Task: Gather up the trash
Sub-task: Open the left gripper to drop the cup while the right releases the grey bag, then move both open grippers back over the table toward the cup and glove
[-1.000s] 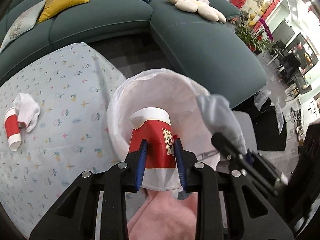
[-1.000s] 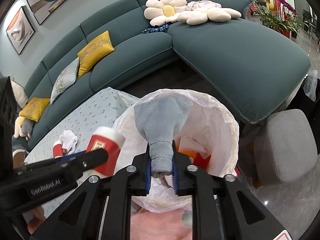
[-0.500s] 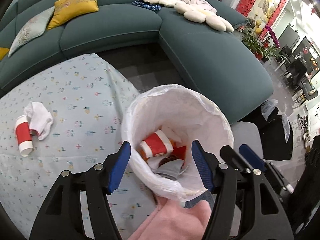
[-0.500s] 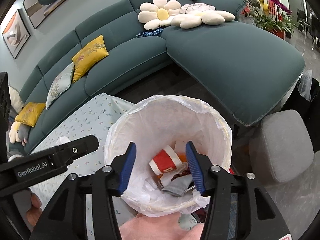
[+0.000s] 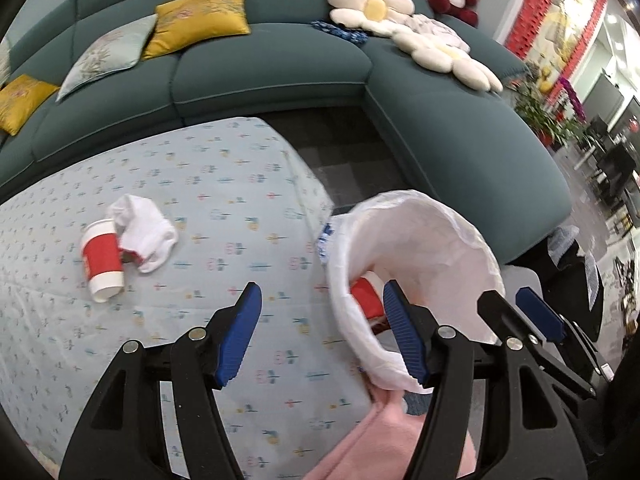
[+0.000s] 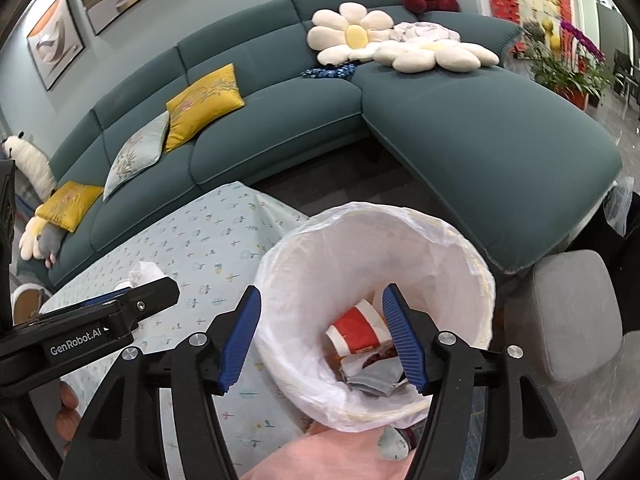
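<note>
Tablecloth (image 5: 224,184): cup (image 5: 101,260) lying, mouth nearward.

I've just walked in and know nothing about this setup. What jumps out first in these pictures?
The white-lined trash bin beside the table, with a red paper cup and a grey sock lying inside. On the flowered tablecloth another red cup lies on its side against a white sock. Behind, a teal sofa carries daisy-shaped cushions.
</note>
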